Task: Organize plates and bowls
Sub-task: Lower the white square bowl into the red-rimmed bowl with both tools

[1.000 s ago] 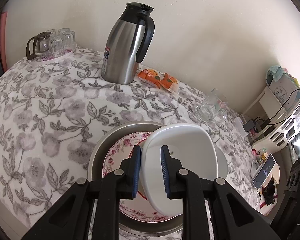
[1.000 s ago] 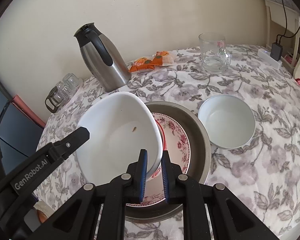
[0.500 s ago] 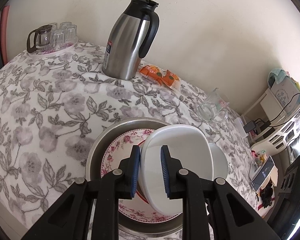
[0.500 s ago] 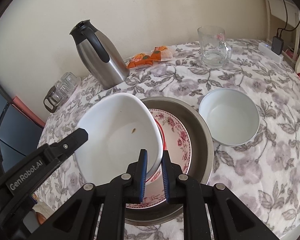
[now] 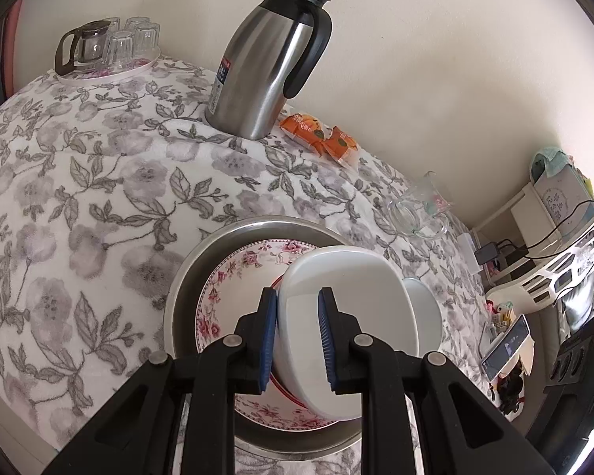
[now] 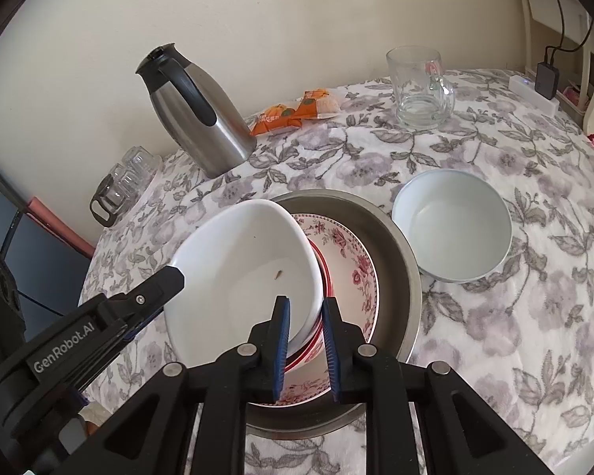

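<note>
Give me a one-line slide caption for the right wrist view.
Both grippers, right and left, grip the white bowl's rim, tilted over a floral plate in a metal basin.

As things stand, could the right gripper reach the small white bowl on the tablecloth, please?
Probably not yet: the right gripper straddles the rim of the large white bowl. Once free, the small white bowl sits unobstructed right of the metal basin.

On the round, floral-clothed bench [image 6: 534, 316], a shallow steel basin [image 6: 400, 277] holds a rose-patterned plate [image 6: 360, 273], and a large white bowl [image 6: 237, 269] sits tilted above the plate. A smaller white bowl [image 6: 451, 225] stands just right of the basin. Behind them stand a steel thermal jug [image 6: 196, 114], orange snack packets [image 6: 293, 113] and a clear glass mug [image 6: 419, 87], with a tray of small glasses [image 5: 111, 45] far left.
</note>
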`<state>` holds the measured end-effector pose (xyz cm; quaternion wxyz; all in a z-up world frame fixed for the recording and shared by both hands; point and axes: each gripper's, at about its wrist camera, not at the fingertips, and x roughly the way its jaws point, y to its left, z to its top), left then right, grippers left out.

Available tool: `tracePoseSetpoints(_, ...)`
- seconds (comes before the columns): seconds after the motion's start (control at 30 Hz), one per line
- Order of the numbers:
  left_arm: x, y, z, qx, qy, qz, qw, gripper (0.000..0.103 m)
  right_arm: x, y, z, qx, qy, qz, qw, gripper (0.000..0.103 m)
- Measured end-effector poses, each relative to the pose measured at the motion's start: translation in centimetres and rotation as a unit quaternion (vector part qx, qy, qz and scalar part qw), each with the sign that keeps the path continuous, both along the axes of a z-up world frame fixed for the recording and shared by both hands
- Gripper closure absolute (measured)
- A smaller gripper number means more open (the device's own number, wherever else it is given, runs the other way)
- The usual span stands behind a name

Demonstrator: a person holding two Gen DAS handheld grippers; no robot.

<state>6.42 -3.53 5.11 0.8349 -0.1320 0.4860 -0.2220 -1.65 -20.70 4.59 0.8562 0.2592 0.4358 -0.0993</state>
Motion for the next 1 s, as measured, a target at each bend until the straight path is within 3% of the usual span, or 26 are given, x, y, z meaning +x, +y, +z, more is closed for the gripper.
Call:
tracePoseSetpoints(0.43,0.1,0.0,0.1,-0.012,-0.004,0.003,0.9999,0.082,0.0,0.2,0.1,-0.001,-0.002,0.002,1.0,0.079)
tracePoseSetpoints(1.0,1.5,0.7,0.0,0.001,-0.012,0.023,0.9997,0.081,1.0,1.8,0.0,-0.008,-0.019,0.021,1.0,0.076)
